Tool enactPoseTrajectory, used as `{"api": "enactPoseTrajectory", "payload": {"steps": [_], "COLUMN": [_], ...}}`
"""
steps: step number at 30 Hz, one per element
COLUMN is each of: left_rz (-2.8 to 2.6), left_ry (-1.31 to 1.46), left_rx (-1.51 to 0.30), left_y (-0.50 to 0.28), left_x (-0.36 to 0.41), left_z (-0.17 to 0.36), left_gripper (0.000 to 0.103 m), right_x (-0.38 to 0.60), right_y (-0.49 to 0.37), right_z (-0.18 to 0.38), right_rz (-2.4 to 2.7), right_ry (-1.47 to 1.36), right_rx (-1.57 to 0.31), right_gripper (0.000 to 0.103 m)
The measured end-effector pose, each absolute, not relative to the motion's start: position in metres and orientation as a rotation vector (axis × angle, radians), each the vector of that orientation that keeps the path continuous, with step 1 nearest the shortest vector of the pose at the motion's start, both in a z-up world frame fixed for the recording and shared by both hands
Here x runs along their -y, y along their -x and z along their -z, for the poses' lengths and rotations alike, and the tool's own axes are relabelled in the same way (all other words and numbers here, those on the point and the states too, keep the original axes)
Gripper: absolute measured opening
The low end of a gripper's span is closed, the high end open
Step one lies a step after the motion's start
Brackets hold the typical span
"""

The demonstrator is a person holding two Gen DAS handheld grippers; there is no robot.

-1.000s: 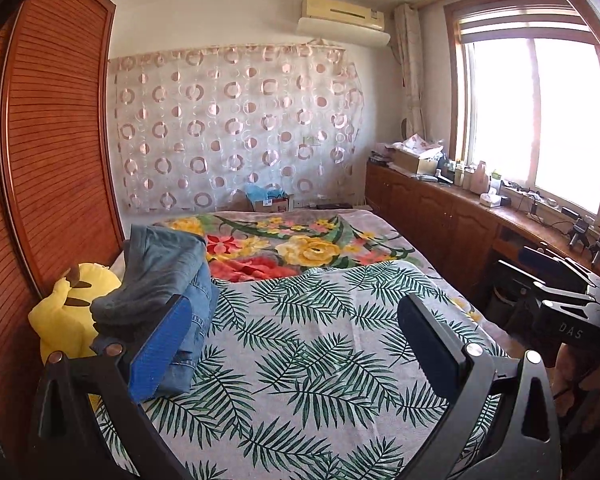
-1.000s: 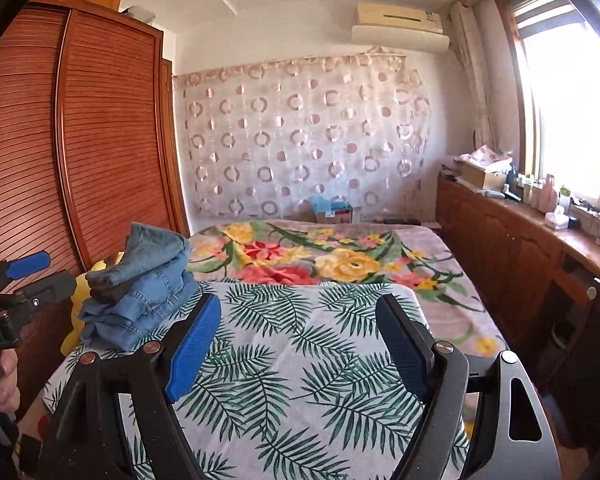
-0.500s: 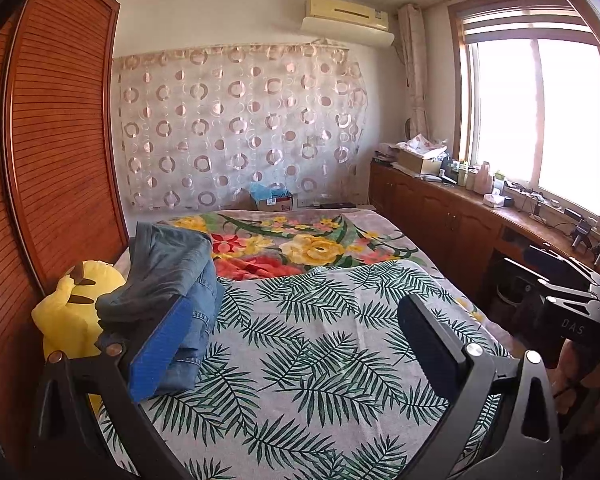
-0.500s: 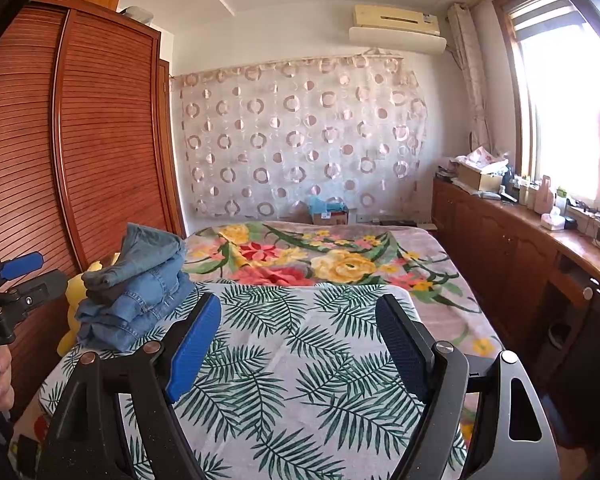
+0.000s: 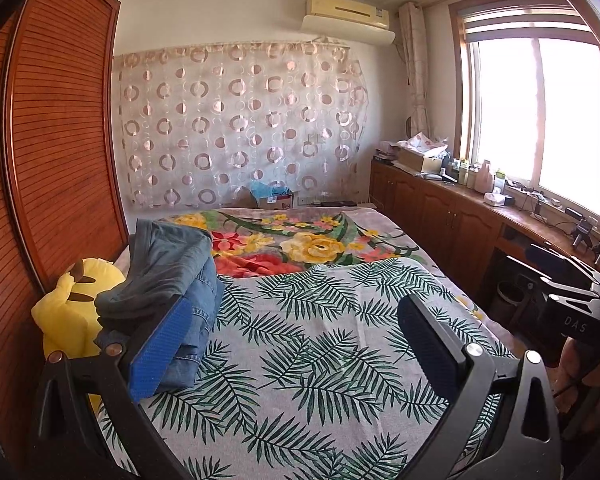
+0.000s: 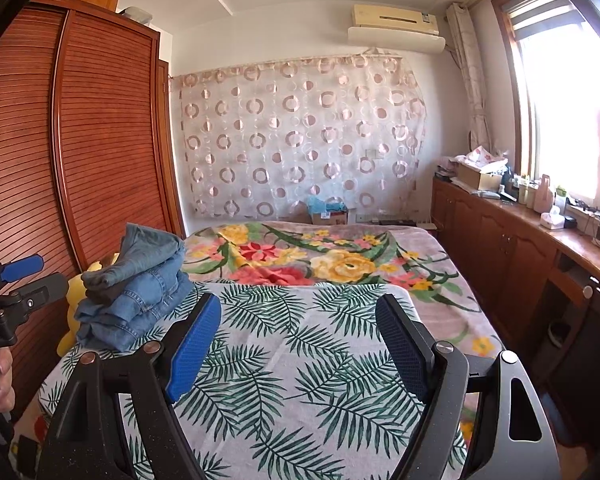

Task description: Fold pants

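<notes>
Sunlit from the window (image 5: 540,120) on the right, the bedroom is mostly bed (image 5: 300,340), spread with a palm-leaf sheet over a flowered blanket, a slatted wardrobe (image 6: 100,140) close along its left side. At the bed's left edge sits the stack of jeans (image 6: 136,288), already folded (several pairs, by the look of it), leaning against a yellow plush toy (image 5: 68,300). No unfolded pants show on the sheet, so the first risk is reaching for the wrong thing: tugging a pair from that pile could topple it toward the wardrobe gap. The stack also looks lopsided, its top pair slumped. Both claws hover above the near end of the bed, the left claw (image 5: 292,344) spread wide and empty, the right claw (image 6: 296,344) likewise wide with nothing between its pads; denim is thick, and a shallow pinch may slip.
</notes>
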State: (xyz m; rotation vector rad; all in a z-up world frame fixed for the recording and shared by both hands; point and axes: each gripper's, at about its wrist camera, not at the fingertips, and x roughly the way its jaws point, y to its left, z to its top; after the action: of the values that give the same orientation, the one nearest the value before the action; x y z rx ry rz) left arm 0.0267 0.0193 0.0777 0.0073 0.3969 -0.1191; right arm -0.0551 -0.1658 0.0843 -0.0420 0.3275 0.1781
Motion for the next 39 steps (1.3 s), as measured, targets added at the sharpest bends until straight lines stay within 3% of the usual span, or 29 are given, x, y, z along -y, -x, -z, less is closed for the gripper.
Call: {"api": "enactPoseTrajectory", "payload": {"steps": [39], "left_rz": [0.118], "left_ry": [-0.009], "left_rx": [-0.397], "left_y": [-0.0281], "left_x": [-0.0189], "left_z": [-0.0781], "left_gripper": [0.103], "right_x": [0.1694], "right_y": [0.0535], "right_z": [-0.0816], "right_rz": [-0.194], "right_ry": [0.042], "right_rx": [-0.325], "right_gripper": [0.081]}}
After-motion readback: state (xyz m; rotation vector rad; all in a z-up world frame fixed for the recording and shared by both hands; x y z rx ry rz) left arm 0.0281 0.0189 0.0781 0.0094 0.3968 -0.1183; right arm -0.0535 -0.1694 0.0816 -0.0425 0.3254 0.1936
